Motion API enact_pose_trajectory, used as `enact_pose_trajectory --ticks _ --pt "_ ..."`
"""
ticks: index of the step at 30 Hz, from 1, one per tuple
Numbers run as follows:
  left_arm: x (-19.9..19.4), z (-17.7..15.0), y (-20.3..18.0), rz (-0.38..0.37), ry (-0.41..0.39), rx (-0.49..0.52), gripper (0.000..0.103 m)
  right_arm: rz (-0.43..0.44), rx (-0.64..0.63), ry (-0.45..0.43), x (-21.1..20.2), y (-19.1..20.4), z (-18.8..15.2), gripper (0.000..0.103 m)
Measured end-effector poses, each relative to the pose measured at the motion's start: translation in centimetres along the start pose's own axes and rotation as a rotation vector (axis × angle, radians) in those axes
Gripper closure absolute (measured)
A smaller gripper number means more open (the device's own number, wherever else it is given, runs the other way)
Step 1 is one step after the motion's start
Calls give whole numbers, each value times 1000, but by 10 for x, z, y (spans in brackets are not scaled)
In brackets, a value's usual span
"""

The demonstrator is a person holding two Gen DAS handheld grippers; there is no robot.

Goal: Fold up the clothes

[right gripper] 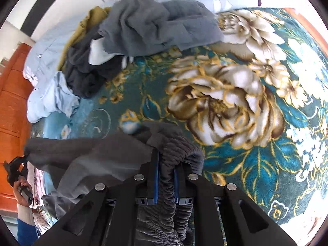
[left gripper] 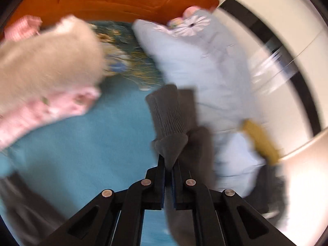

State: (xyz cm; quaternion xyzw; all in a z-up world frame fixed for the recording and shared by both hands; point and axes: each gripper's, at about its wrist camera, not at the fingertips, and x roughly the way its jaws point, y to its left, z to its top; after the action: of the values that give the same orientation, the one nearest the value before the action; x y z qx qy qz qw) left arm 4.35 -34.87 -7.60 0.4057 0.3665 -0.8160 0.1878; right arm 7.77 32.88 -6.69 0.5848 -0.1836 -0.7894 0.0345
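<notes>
Gripping one grey garment (right gripper: 114, 155) — left tongs (left gripper: 169, 164), right tongs (right gripper: 166, 164) — over floral blanket (right gripper: 235, 102).

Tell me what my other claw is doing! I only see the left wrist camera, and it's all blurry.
Observer: The right claw is shut on the ribbed edge of the grey garment.
Operator: Is that the same grey thing I'm pinching?
Observer: It looks so. The right wrist view shows the left claw holding its far corner, with the cloth stretched between both claws.
Operator: Are there more clothes to fold?
Observer: Yes, a heap of clothes in grey, dark and mustard lies at the far side of the flowered blanket.
</notes>
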Motion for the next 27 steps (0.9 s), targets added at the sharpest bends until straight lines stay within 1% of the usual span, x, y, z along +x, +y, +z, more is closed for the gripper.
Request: enact_pose_trajectory --ticks 3,4,5,6,7,8,9,10,12,13,14,15,16,17,19,21,22,24,25,26,27 --pt "43 -16 51 136 225 -104 96 -14 -16 49 16 6 0 90" --pt "48 -21 64 146 255 -139 94 -19 -8 74 23 6 1 90" --pt "47 -26 74 124 248 -174 93 -18 -3 89 26 6 1 90" --pt "43 -31 80 95 231 -206 85 -17 2 103 29 6 2 90" --pt "39 -33 83 79 225 -225 71 -22 -5 103 29 7 2 88" --pt "36 -34 83 69 229 -231 65 -28 -12 102 29 7 3 88" --pt "31 -34 81 44 229 -235 62 -24 -16 103 29 8 3 88" --pt "25 -34 79 18 220 -234 62 -21 -20 105 28 9 3 87" --pt "7 -35 73 -24 191 -227 60 -16 -13 114 26 8 3 78" --pt "-4 -40 69 -51 168 -229 57 1 -5 113 24 7 2 69" --pt "-15 -45 65 -82 143 -233 54 27 2 97 19 4 2 61" --pt "-22 -51 60 -111 130 -237 48 53 9 80 14 2 1 57" --pt "-26 -58 54 -141 121 -241 46 79 16 64 9 -1 1 48" --pt "-28 -67 49 -175 128 -245 46 93 28 48 5 -4 0 45" --pt "-27 -92 40 -240 164 -250 46 141 102 47 7 -17 3 45" --pt "-20 -117 32 -285 225 -244 46 222 201 69 19 -27 6 45" --pt "-21 -132 30 -302 247 -237 46 266 250 84 27 -31 8 45" --pt "-24 -158 29 -308 275 -207 46 283 289 117 42 -31 12 45" --pt "-27 -167 29 -301 282 -192 46 284 288 121 45 -27 12 51" --pt "-29 -173 30 -296 288 -186 46 284 287 125 47 -24 13 64" --pt "-31 -176 31 -292 295 -183 46 270 260 139 48 -17 14 71"
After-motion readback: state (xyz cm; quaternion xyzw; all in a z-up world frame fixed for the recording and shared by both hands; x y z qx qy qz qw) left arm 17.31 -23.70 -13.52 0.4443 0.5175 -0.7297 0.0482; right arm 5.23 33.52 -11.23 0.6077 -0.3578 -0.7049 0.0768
